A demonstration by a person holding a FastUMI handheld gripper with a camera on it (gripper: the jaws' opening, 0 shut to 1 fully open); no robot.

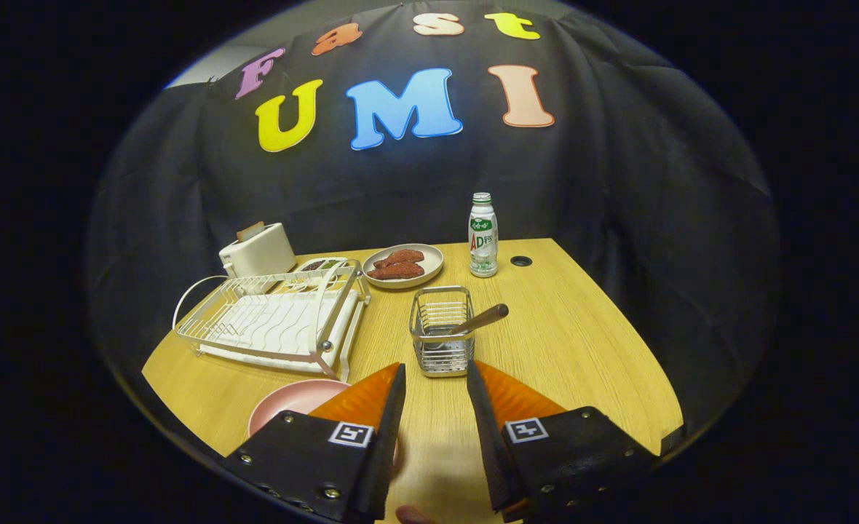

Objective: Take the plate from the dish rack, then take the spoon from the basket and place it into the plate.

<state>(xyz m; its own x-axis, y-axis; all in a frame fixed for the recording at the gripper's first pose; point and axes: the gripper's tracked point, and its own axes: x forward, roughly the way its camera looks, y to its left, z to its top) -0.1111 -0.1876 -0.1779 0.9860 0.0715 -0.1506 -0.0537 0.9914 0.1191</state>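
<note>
A pink plate (293,399) lies flat on the wooden table (582,349), in front of the white wire dish rack (273,320) and partly hidden behind my left finger. Just ahead of my fingertips stands a small wire basket (442,331). A spoon (474,321) leans in it, its brown handle sticking out to the right. My gripper (434,372) hovers above the table with its fingers apart and nothing between them. The rack holds no dishes that I can see.
Beyond the basket sit a beige plate with reddish food (403,266), a small white drink bottle (483,236) and a white toaster (258,249) behind the rack. A round cable hole (520,260) is in the table near the bottle.
</note>
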